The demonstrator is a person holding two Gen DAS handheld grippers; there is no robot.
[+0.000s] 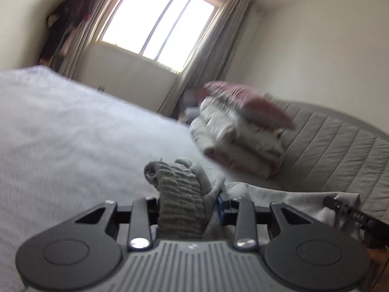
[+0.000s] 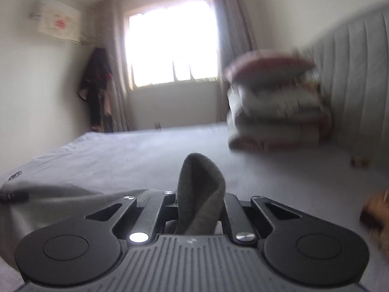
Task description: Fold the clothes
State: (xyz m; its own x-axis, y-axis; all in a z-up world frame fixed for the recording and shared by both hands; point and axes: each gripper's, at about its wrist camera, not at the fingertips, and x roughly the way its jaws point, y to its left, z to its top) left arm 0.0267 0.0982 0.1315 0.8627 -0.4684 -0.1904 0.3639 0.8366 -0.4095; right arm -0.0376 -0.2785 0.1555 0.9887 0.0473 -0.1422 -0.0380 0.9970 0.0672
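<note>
L gripper point(image 1: 188, 209) clamps grey garment's point(image 1: 180, 194) ribbed end, R gripper point(image 2: 200, 209) pinches its other bunch; cloth stretches left-right. Bed point(image 1: 73, 126) open far-left; folded stack point(image 1: 240, 131) far-right.

Grey garment point(image 1: 180, 194), ribbed knit at one end with a frayed, rolled edge, bunched upright and pinched between the jaws in the left wrist view. Paler grey cloth of it point(image 1: 279, 194) trailing rightward, low over the bed. In the right wrist view, smooth dark grey fold point(image 2: 200, 194) standing up in a rounded hump, clamped at its base.
</note>
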